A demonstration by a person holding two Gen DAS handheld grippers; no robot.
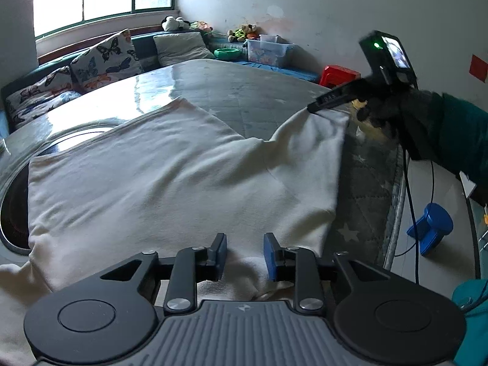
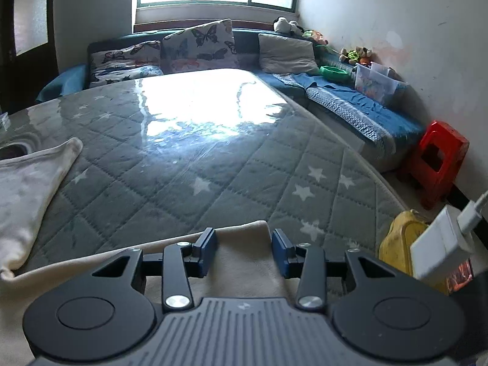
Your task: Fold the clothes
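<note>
2 grippers are working the cream knit garment (image 1: 170,177): left gripper (image 1: 245,254) is hovering released, right gripper (image 1: 317,107) is pinching its corner; keep the edge taut.

Cut off at the lower left edge: the white garment (image 1: 146,183). Hidden under its cloth, much of the quilted mattress (image 2: 213,164). Too small to identify: the soft toys (image 1: 242,32) by the wall.

Soft matt cream cloth (image 1: 158,177) on glossy quilted cover (image 2: 189,140)
</note>
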